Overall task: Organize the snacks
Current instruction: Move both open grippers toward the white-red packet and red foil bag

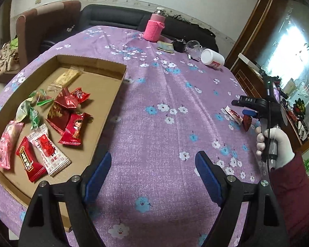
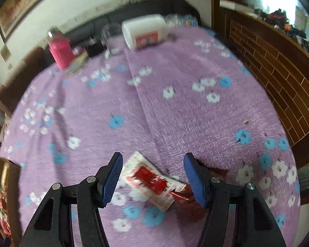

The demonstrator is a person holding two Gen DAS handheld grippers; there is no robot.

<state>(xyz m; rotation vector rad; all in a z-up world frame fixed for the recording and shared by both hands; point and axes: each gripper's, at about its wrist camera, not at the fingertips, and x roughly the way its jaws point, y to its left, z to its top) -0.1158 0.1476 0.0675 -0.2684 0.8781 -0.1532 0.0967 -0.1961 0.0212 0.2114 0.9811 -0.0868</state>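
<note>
Cardboard tray (image 1: 105, 65) holds assorted wrapped snacks (image 1: 72, 127); beside it, left gripper (image 1: 153, 170) gapes empty, right gripper (image 2: 152, 169) straddles a white-red packet (image 2: 150, 182) untouched.

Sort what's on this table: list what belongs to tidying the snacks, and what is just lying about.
Job:
cardboard tray holding wrapped snacks
white-and-red snack packet on the cloth
dark red snack beside it

Lying about:
pink-sleeved bottle
white jar on its side
clear glass cup
small black object
</note>
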